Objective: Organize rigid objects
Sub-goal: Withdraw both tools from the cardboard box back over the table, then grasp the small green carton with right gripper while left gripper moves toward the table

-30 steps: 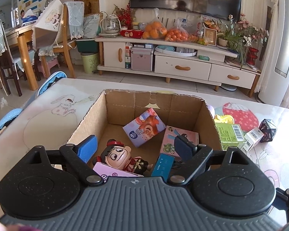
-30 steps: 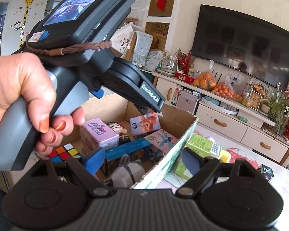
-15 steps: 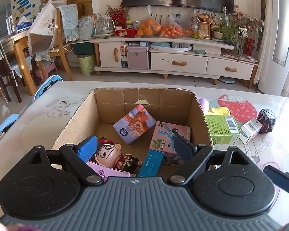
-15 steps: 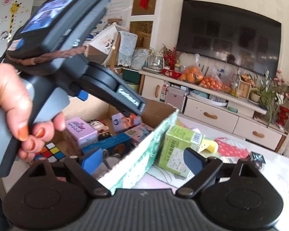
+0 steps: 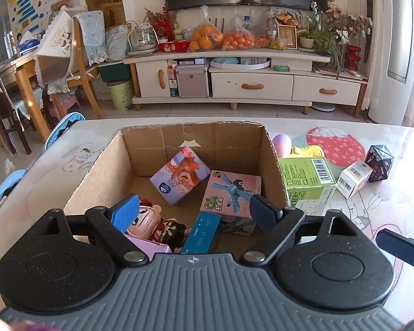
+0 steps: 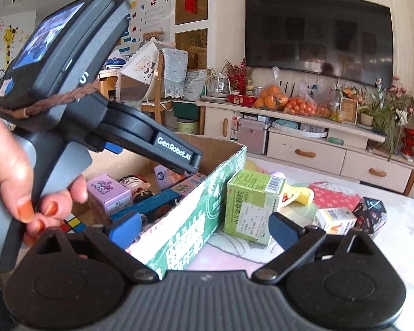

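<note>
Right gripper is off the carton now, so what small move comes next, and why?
Probably ease the right gripper, jaws opening with nothing gripped, forward around the green box. It stands upright on the table just outside the cardboard box, nearest of the items left out.

The cardboard box (image 5: 129, 149) is raw brown corrugated board inside, matt and fibrous, its cut rim ragged; its outer wall (image 6: 196, 220) carries glossy green print. The green carton (image 5: 306, 182) and small white carton (image 5: 354, 178) are smooth printed paperboard with a slight sheen. The doll (image 5: 151, 223) looks like glossy moulded plastic. The dark faceted cube (image 5: 379, 162) has shiny, reflective faces. The worktop (image 5: 386, 201) wears a smooth, glossy printed cover. The left hand-held gripper (image 5: 194, 211) is matt, speckled black plastic with a ribbed body, metal pivot pins and blue textured pads (image 5: 125, 212).
</note>
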Demonstrator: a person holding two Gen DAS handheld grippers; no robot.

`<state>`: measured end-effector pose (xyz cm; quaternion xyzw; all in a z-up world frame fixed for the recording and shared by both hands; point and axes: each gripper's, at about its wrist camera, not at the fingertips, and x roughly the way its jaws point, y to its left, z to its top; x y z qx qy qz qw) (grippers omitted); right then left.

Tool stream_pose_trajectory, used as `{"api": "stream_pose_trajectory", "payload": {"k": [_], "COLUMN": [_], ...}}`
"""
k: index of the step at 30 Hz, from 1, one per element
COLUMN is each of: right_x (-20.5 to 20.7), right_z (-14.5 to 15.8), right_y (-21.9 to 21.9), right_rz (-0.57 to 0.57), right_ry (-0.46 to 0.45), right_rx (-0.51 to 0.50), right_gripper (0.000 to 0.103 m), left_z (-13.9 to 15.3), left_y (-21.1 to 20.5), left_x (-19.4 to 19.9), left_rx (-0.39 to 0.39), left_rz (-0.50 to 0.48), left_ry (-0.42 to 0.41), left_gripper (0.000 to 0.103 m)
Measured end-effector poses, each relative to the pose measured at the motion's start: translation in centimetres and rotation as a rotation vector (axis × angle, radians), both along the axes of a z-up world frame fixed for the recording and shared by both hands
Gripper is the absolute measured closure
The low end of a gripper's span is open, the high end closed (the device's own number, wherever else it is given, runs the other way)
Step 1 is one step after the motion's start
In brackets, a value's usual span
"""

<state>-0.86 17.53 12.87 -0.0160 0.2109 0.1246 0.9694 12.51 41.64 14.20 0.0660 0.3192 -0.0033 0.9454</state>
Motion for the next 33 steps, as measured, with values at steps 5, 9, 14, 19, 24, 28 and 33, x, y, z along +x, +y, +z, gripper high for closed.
{"api": "stream_pose_trajectory", "payload": {"k": [5, 9, 14, 19, 24, 28, 33], "right_x": [0.1, 0.5, 1.6, 3.5, 5.3, 6.8, 9.2], "right_z": [0.0, 0.1, -0.7, -2.3, -4.0, -4.7, -5.5], "right_y": [-1.3, -2.7, -4.1, -4.6, -4.6, -4.6, -5.2], "right_rz": [-0.012, -0.060, -0.123, -0.147, -0.144, -0.089, -0.023], "right_ry": [0.006, 0.002, 0.012, 0.027, 0.028, 0.026, 0.032], "right_rx": [0.065, 0.119, 0.136, 0.070, 0.018, -0.026, -0.081], "right_gripper": [0.005, 0.005, 0.004, 0.004, 0.004, 0.004, 0.001], "left_z": [-0.1, -0.1, -0.1, -0.1, 0.1, 0.0, -0.3], "left_y": [0.2, 0.1, -0.2, -0.3, -0.5, -0.7, -0.9], "left_x": [0.0, -0.1, -0.5, -0.8, -0.9, -1.1, -1.1], "left_rx": [0.004, -0.001, 0.001, -0.020, -0.033, -0.035, -0.029], "left_rz": [0.011, 0.017, 0.021, 0.020, 0.021, 0.014, 0.009], "left_ry": [-0.003, -0.007, -0.012, -0.005, -0.013, -0.018, -0.014], "left_gripper": [0.000, 0.000, 0.000, 0.000, 0.000, 0.000, 0.000]}}
